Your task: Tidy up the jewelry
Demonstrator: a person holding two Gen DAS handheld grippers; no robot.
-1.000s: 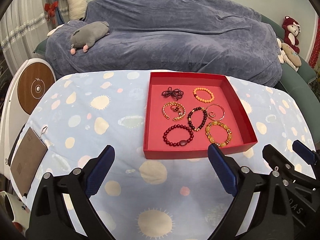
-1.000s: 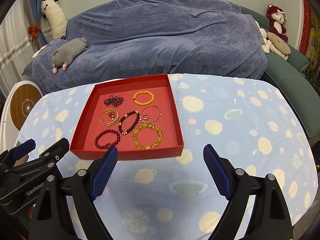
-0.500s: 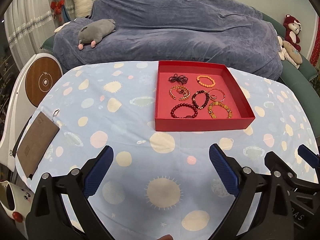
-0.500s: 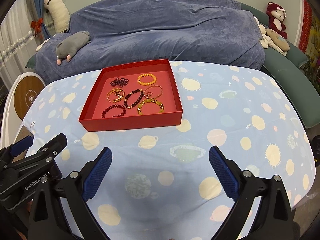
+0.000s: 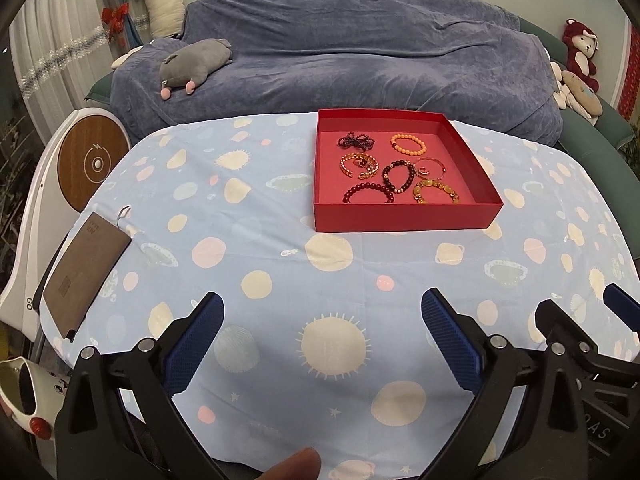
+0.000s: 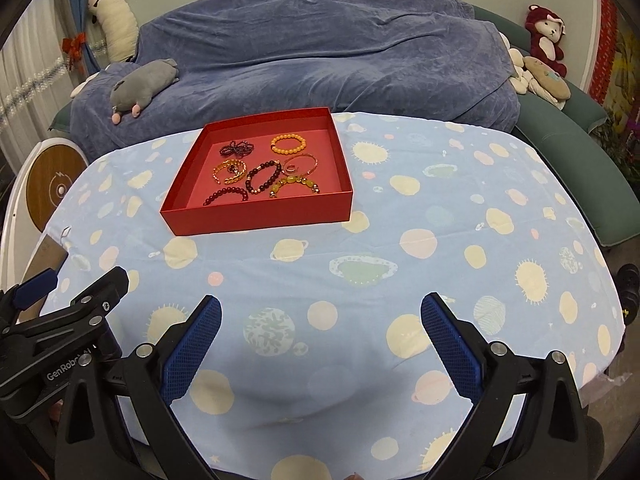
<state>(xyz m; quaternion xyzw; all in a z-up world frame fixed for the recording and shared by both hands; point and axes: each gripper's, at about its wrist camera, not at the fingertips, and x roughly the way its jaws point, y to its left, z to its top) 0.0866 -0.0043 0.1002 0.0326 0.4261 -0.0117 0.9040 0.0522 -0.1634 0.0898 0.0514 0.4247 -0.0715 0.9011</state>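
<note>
Red tray [image 5: 404, 213] sits far across the table [image 5: 256, 240], seven bracelets laid apart inside. Left gripper [image 5: 320, 334] and right gripper [image 6: 320, 336]: jaws released, empty. Keep clear of the tray.

Red shallow tray [image 5: 404, 216] sat flat on far half of bench. Seven bracelets lay inside: dark knotted strand [image 5: 355, 141], orange beads [image 5: 408, 143], gold chain [image 5: 359, 164], dark-red beads [image 5: 369, 192], amber beads [image 5: 435, 191].
</note>
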